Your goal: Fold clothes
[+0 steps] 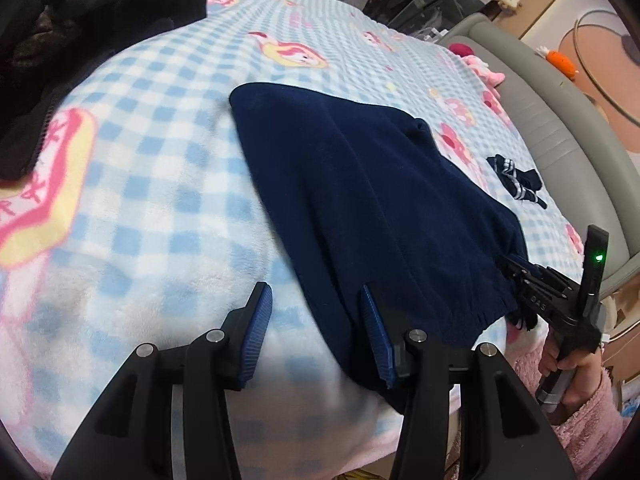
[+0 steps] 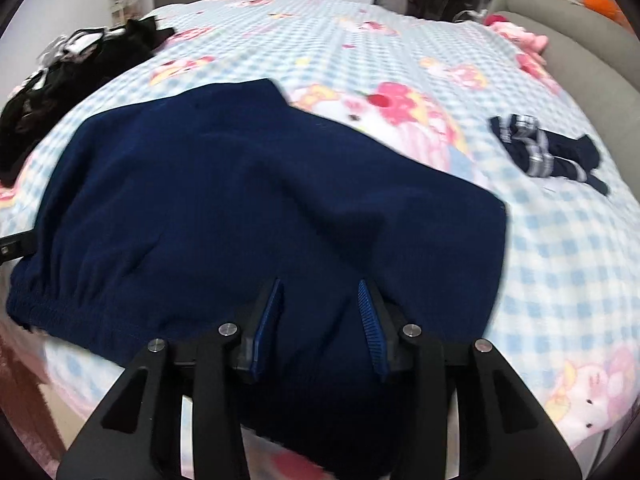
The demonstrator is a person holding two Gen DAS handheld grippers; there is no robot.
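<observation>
On the checked blanket (image 1: 152, 184) navy fleece trousers (image 2: 248, 208) are laid partly folded; dark pile (image 2: 80, 68) remains unfolded. Left gripper (image 1: 316, 332) is parted, empty; right gripper (image 2: 322, 328) is parted over the waistband, nothing pinched.

A grey padded headboard (image 1: 560, 128) borders the checked blanket (image 1: 168, 128), pink plush toys (image 2: 520, 38) beside it

The near hem of the navy garment (image 2: 248, 208) is hidden behind the right gripper (image 2: 320, 292), so whether its pads press the cloth cannot be told. Left of the garment, the dark pile (image 1: 80, 12) is cut off by the left wrist picture's edge. Right of the garment, the hand (image 1: 576, 372) is partly covered by its handle. Beyond the garment, the blanket's (image 2: 320, 28) far prints blur.
</observation>
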